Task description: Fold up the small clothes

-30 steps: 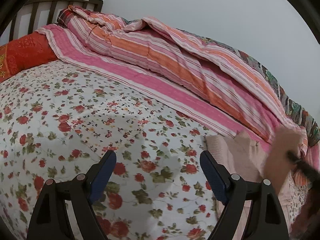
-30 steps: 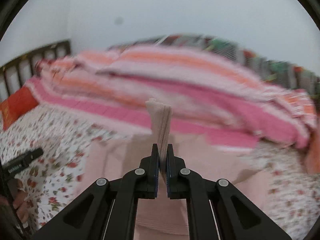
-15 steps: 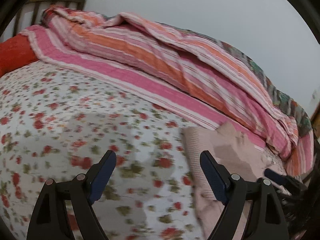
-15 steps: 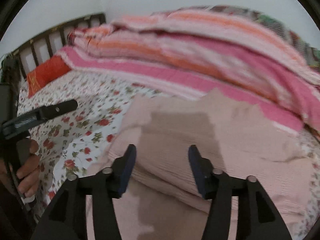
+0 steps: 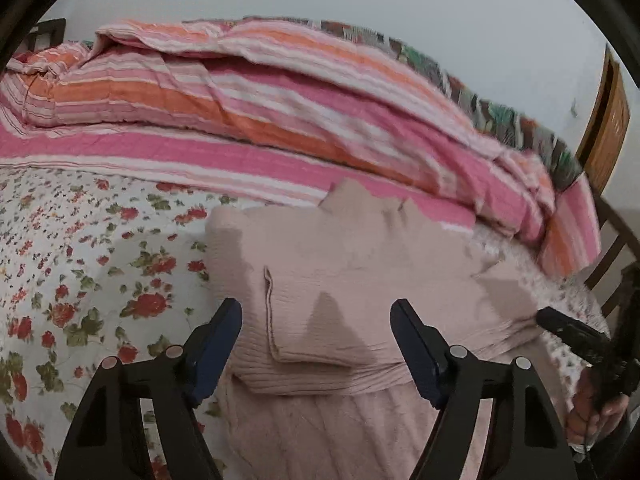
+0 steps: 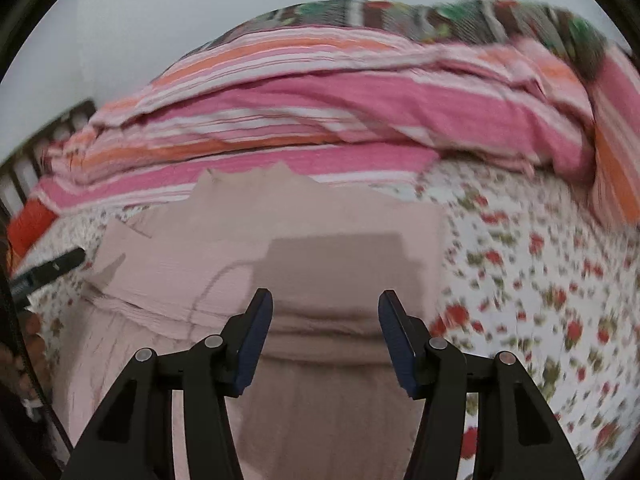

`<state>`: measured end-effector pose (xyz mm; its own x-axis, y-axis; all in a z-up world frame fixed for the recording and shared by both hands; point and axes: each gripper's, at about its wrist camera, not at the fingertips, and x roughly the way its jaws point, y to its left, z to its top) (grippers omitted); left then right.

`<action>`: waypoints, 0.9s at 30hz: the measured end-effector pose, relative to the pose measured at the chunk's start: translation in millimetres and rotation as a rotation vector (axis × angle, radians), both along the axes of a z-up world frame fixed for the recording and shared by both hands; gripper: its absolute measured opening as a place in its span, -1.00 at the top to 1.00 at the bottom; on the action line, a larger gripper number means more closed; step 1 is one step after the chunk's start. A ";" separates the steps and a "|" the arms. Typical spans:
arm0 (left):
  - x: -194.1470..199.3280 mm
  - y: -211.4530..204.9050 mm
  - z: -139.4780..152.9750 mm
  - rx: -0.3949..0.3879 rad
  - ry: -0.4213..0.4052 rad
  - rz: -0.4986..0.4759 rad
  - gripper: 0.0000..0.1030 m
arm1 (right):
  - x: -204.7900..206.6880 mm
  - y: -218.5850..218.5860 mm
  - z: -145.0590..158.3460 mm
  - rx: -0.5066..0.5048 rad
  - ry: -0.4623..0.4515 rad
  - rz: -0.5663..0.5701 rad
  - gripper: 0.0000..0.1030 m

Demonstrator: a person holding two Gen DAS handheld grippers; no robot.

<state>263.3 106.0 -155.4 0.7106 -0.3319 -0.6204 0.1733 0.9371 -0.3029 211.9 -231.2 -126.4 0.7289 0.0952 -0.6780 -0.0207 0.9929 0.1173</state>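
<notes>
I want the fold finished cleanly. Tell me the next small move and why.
Probably lower the left gripper onto the garment and pinch the near folded edge for the next fold. Its fingers are closing with no cloth between them yet; the right gripper hovers open over the same garment, holding nothing.

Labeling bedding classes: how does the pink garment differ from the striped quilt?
The pink garment is one plain dusty pink; the striped quilt has pink, orange and white bands. The garment lies fairly flat in folded layers on the floral sheet; the quilt is bunched in a long heap behind it. The garment's fabric is finely ribbed; the quilt's looks stitched and puffy. Both are soft textiles on the same bed.
</notes>
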 end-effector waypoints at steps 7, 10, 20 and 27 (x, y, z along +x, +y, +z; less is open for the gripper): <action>8.4 -7.7 -16.7 0.081 0.047 0.035 -0.29 | 2.5 -8.2 -18.4 0.058 0.032 0.005 -0.07; 8.0 -8.8 -17.1 0.092 0.045 0.031 -0.16 | -0.9 -5.5 -18.1 0.018 0.023 0.009 -0.07; 10.8 -15.2 -18.7 0.125 0.046 0.024 -0.07 | -5.4 -34.0 -30.3 0.068 0.048 -0.080 -0.07; -1.4 -19.7 -10.0 0.111 -0.011 -0.041 0.27 | -9.1 -43.7 -33.0 0.122 0.045 -0.106 -0.07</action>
